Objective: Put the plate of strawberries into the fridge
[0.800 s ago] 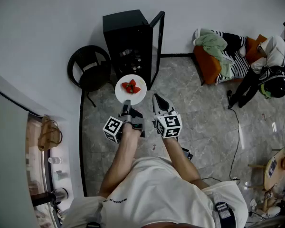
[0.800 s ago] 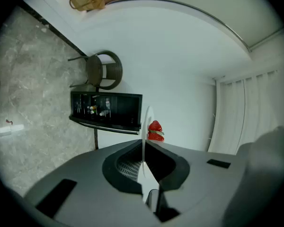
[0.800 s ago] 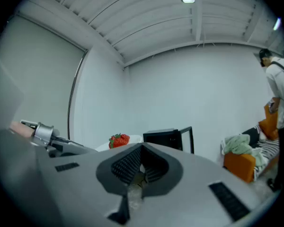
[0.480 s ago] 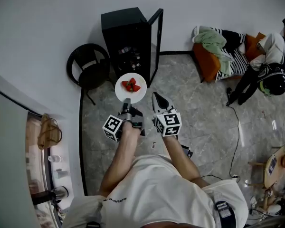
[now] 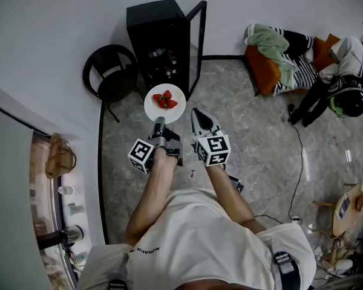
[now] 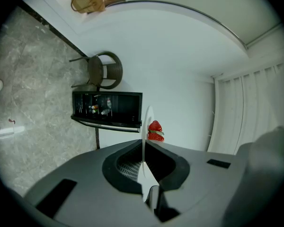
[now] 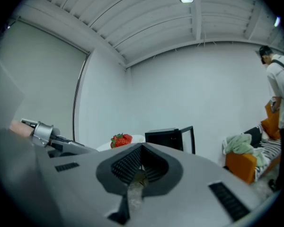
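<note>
We hold a white plate (image 5: pixel 174 112) of strawberries (image 5: pixel 165 100) over the grey stone floor (image 5: pixel 260 138), in front of the small black fridge (image 5: pixel 151 23) and not yet inside it. Our left tongs (image 5: pixel 160 123) are clenched on the plate's near rim. In the left gripper view the plate shows edge-on, pinched between the two pads, with the red fruit just past them. Our right tongs (image 5: pixel 195 113) ride beside the left pair, just to the right of the plate and not touching it. Their jaws are pressed together with nothing between them.

The fridge stands against the white wall with its door (image 5: pixel 196 41) swung wide, and small bottles or cans sit on its shelves. A round black chair (image 5: pixel 112 80) stands just to the left of the fridge. Well away to the right, a person (image 5: pixel 345 83) in a white top bends near an orange sofa (image 5: pixel 263 71) heaped with clothes.
</note>
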A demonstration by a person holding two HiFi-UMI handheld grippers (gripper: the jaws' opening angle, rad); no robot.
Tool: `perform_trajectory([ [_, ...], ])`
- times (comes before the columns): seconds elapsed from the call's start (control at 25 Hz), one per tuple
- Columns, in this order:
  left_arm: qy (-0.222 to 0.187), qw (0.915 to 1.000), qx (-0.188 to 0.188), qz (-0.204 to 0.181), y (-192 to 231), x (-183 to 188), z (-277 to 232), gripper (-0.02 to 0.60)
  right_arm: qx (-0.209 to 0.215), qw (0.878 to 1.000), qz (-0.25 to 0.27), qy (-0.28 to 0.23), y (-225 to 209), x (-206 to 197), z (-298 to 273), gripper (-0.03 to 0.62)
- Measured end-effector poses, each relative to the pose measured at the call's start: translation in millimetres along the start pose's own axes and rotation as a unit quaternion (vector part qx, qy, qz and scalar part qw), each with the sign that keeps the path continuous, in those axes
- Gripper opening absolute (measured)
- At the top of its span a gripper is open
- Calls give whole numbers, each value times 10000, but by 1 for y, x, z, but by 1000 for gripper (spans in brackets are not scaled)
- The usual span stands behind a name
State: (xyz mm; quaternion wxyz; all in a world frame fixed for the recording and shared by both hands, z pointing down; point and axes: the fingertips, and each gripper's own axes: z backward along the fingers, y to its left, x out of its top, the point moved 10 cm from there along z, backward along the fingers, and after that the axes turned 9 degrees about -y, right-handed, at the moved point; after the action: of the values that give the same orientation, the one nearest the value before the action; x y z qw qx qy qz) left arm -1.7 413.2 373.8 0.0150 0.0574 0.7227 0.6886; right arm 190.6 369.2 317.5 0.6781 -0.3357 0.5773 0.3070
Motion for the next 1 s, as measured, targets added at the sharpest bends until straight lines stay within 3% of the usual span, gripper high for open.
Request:
perform_trajectory([
  [0.36, -284, 9995, -14, -100, 4, -43, 10, 9, 301, 9995, -14, 17, -33, 2, 22, 3],
  [0.76, -472, 9987, 63, -159, 19, -42, 32, 11, 431, 9988, -244, -21, -32, -9, 32, 3],
  [1.0, -406, 9991, 125, -88, 25, -40, -16, 11, 400, 9990, -187, 65, -51, -15, -9, 3],
])
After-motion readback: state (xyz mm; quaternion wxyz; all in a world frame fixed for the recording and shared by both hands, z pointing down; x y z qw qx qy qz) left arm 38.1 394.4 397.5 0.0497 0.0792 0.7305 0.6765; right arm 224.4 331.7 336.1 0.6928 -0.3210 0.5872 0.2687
